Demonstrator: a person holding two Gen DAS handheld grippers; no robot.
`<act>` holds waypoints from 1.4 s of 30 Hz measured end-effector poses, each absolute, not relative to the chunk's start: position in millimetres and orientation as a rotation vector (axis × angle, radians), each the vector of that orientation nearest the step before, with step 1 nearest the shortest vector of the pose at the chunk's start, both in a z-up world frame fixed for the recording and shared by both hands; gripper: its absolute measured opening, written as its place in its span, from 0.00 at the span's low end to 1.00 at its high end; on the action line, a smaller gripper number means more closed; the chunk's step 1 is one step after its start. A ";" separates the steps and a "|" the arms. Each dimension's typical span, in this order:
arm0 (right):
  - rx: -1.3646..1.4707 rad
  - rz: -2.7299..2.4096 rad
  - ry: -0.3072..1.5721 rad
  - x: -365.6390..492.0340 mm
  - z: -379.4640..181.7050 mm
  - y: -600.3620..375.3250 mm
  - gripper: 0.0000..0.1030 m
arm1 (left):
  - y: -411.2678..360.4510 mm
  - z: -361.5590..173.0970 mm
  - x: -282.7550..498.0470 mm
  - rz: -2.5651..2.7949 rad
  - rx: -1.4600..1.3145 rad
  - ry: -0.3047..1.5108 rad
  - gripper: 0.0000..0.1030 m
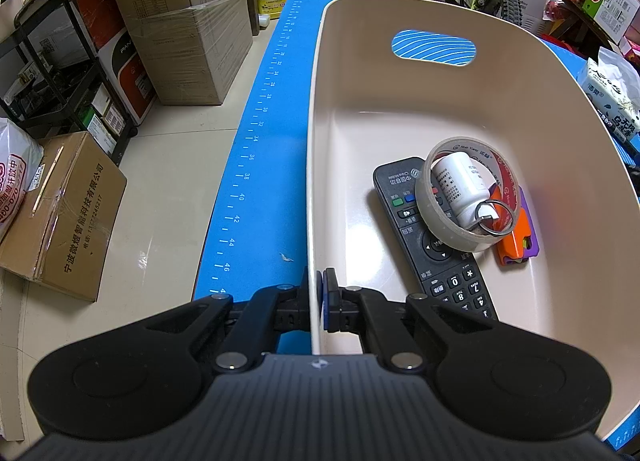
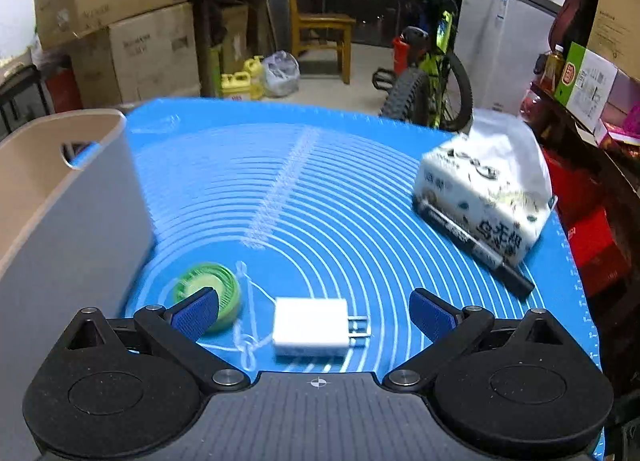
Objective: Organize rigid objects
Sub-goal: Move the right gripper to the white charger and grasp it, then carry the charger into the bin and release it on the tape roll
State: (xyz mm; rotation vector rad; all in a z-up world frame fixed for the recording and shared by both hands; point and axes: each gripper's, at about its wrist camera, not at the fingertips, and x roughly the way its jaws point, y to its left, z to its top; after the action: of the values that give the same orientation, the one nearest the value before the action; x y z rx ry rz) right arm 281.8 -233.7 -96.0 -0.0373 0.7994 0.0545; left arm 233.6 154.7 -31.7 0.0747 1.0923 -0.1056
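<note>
My left gripper (image 1: 316, 293) is shut on the near wall of a beige plastic basket (image 1: 400, 109), one finger outside and one inside. In the basket lie a dark remote control (image 1: 432, 253), a roll of tape (image 1: 460, 201) with a white pill bottle (image 1: 460, 185) and a key ring (image 1: 496, 217) inside it, and an orange and purple block (image 1: 516, 237). My right gripper (image 2: 314, 315) stands wide open low over the blue mat (image 2: 340, 189). A white plug adapter (image 2: 310, 327) lies between its fingers, untouched. A green round lid (image 2: 224, 289) sits by the left finger.
The basket (image 2: 60, 197) stands at the left in the right wrist view. A tissue pack (image 2: 484, 197) and a black marker (image 2: 480, 249) lie at the mat's right edge. A white string (image 2: 248, 325) lies by the adapter. Cardboard boxes (image 1: 180, 21), a bicycle (image 2: 432, 73) and a chair (image 2: 320, 33) ring the table.
</note>
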 end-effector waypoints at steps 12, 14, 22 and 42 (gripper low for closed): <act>-0.052 0.024 0.839 292.3 -125.8 -234.8 0.72 | 157.4 -30.5 234.6 -0.106 0.077 1.092 0.05; -0.042 0.037 0.828 290.2 -126.7 -235.2 0.69 | 157.1 -30.6 234.6 -0.106 0.077 1.092 0.05; -0.051 0.029 0.788 282.4 -122.8 -232.5 0.62 | 156.7 -30.7 234.5 -0.105 0.077 1.093 0.05; -0.086 0.156 0.479 246.6 -9.7 -173.3 0.62 | 158.1 -30.6 234.9 -0.104 0.079 1.093 0.05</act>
State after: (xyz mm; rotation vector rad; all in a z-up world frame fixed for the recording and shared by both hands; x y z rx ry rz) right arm 246.6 -173.3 -9.7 -0.0863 0.4794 0.1564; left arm 234.9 158.1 -30.6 0.0789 1.0930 -0.1044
